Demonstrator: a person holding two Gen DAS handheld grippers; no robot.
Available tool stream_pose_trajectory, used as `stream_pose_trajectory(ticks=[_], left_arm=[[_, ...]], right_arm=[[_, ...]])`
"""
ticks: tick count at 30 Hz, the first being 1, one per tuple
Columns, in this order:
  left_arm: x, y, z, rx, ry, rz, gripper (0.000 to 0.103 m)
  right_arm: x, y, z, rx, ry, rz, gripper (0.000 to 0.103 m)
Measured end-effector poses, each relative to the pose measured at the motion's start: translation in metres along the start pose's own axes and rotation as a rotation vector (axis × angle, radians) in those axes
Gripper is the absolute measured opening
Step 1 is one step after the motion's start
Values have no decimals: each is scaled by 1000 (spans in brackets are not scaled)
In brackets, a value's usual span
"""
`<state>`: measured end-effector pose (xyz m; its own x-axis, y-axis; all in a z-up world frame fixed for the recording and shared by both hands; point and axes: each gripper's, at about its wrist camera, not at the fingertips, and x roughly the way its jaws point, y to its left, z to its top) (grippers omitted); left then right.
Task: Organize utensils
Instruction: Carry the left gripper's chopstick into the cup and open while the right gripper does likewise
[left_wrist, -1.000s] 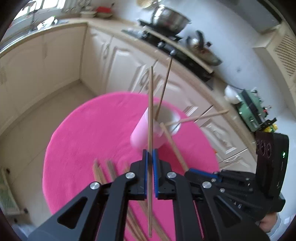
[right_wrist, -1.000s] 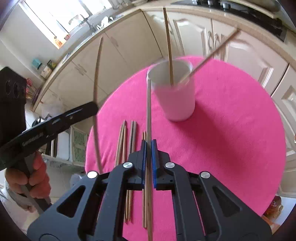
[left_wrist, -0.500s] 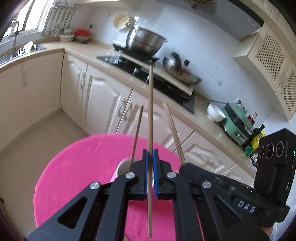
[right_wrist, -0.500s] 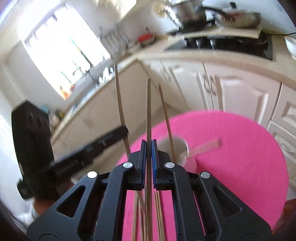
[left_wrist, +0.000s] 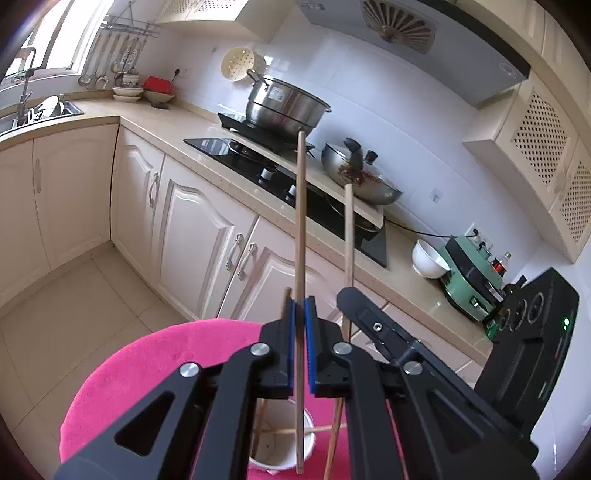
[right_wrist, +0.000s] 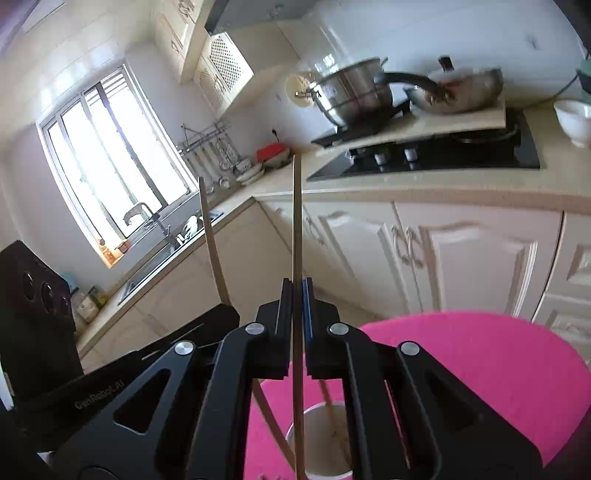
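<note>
While each gripper, left (left_wrist: 301, 310) and right (right_wrist: 297, 291), clenched one chopstick (left_wrist: 300, 229) above the cup (left_wrist: 282, 459) at six o'clock, a tilted release risked missing its rim.

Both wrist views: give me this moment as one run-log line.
left gripper: shut on chopstick | right gripper: shut on chopstick | both above white cup | pink mat underneath

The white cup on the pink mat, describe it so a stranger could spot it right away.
Find the round pink mat in front of the cream kitchen cabinets. The white cup stands on it, open end up. It is the only container there, with wooden chopsticks resting inside.
</note>
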<state>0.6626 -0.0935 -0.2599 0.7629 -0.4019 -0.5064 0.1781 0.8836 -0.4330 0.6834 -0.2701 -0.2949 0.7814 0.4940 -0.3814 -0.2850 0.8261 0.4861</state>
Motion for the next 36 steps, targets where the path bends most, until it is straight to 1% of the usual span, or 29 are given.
stream_pose_trajectory(ticks=[8, 11, 16, 20, 24, 31, 36], left_arm=[[16, 12, -5, 25, -24, 10, 5], [24, 15, -12, 48, -20, 20, 5], [25, 20, -22, 42, -6, 16, 5], [19, 22, -31, 45, 6, 19, 5], [16, 22, -36, 49, 15, 26, 5], [8, 12, -46, 116, 19, 53, 5], [3, 10, -57, 113, 54, 66, 5]], right_arm=[[12, -5, -13, -38, -58, -37, 6], [12, -1, -16, -93, -87, -54, 6], [9, 2, -22, -154, -100, -52, 6], [1, 5, -31, -199, -93, -42, 6], [-5, 8, -39, -248, -77, -50, 6], [-24, 13, -50, -325, -38, -65, 7], [-39, 16, -61, -351, -10, -82, 7]])
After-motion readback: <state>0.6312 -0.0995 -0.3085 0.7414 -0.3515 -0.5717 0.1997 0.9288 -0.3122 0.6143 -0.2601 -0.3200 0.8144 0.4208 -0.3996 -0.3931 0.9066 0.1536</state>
